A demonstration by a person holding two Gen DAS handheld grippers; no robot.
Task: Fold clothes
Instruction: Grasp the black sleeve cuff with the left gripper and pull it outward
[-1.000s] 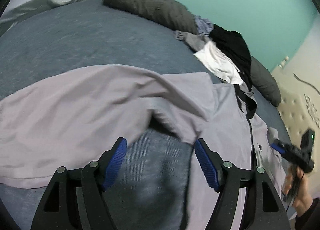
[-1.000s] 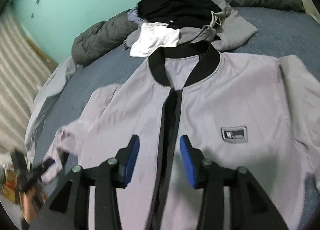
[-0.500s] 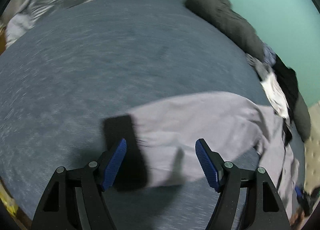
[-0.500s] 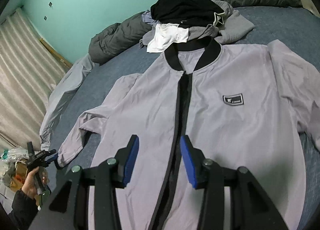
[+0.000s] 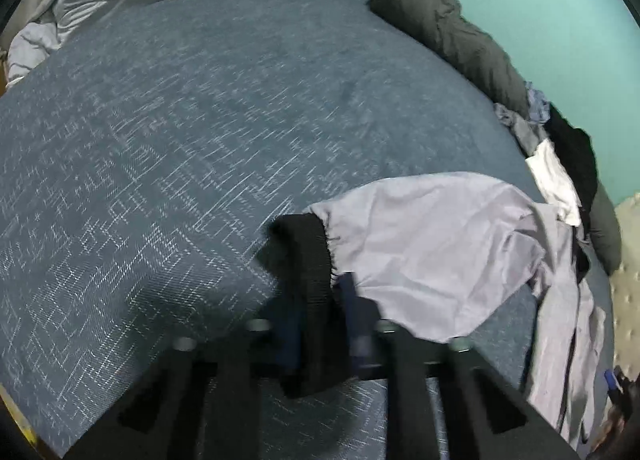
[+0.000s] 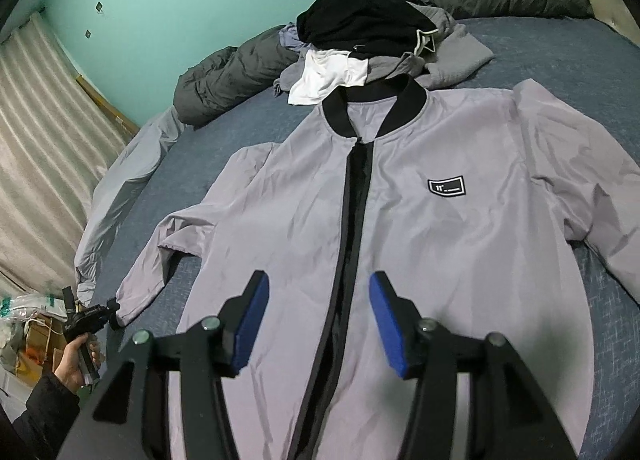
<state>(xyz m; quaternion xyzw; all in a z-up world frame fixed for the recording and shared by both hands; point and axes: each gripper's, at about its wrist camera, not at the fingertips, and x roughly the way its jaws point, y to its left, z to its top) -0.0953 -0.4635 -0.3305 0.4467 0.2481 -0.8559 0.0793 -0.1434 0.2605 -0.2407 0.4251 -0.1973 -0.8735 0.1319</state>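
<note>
Blue bedspread (image 6: pixel 560 56) under me, teal wall behind, and the grey jacket (image 6: pixel 440 244) lies flat on it, front up, collar toward the far clothes pile (image 6: pixel 368 40). My right gripper (image 6: pixel 318 320) hangs over the zip near the hem, jaws opening, nothing between them. My left gripper (image 5: pixel 320 324) is closing on the black cuff (image 5: pixel 308 260) of the outstretched sleeve, pads pinching it.
</note>
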